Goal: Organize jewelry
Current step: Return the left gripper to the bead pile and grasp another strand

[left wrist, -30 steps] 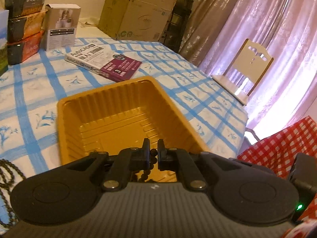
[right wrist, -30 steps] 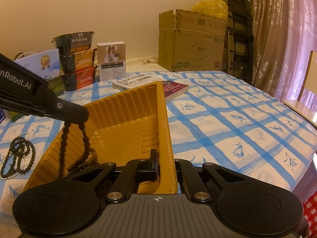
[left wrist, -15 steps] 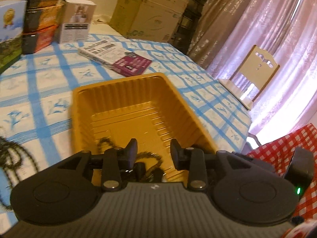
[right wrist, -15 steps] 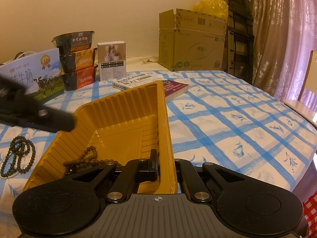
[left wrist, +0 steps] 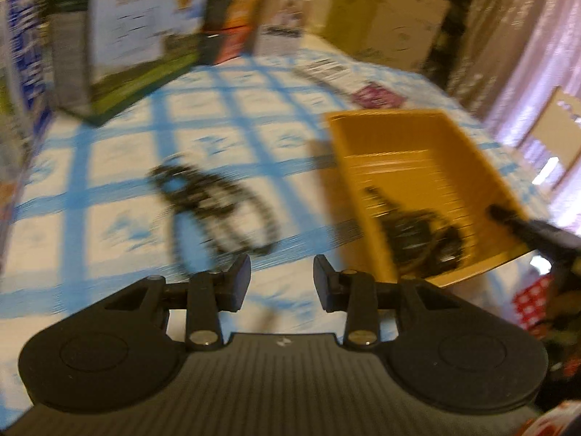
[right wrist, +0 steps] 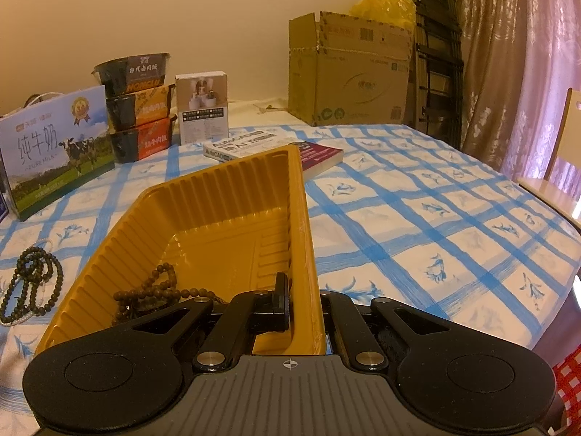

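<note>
Beads in tray (right wrist: 225, 196), more on bench.
Our left gripper (left wrist: 282, 283) has jaws apart; our right gripper (right wrist: 304, 299) has jaws clamped on the tray wall.

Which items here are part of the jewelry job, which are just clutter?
Job: yellow tray, bead strand in tray, bead necklaces on cloth, left gripper, right gripper.
Clutter: milk carton, stacked bowls, book, cardboard box.

Milk carton (right wrist: 54, 149), book (right wrist: 276, 150), cardboard box (right wrist: 348, 72).
</note>
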A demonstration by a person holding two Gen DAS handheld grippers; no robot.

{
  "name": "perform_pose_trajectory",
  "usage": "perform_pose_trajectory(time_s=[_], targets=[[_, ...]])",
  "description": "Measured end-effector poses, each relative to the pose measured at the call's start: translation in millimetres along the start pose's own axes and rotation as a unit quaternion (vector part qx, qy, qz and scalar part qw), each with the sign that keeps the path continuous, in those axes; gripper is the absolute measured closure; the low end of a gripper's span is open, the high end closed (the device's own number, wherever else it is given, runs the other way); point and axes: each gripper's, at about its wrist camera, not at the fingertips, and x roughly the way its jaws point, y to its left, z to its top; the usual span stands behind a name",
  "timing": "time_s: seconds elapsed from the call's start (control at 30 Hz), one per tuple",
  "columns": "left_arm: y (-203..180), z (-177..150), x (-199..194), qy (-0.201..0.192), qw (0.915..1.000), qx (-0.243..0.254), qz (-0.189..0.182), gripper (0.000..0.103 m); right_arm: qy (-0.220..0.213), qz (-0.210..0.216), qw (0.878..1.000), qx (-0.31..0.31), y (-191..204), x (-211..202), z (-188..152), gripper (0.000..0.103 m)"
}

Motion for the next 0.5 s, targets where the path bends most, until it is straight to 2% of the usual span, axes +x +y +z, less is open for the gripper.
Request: perform_pose_trajectory(time_s=[0.1,0.2,0.5], targets=[[19.7,-6.4,-3.0,0.001,0.9993,0.007,0.036,0.07,0.0,-0.001,1.0,-0.002,0.0,-0.3,0.1,0.1],[28.7,-7.7,-3.3,-0.005,0.9984,0.015,0.054,0.07,0.001,-0.001,1.0,-0.003,0.0,-0.7,-0.3,0.1],[31.7,4.0,20.6,-0.013,0.9963,0.055,0.065,0.07,0.001,-0.002,1.0,-0.006,0.2,-1.5,-0.7,0.1]])
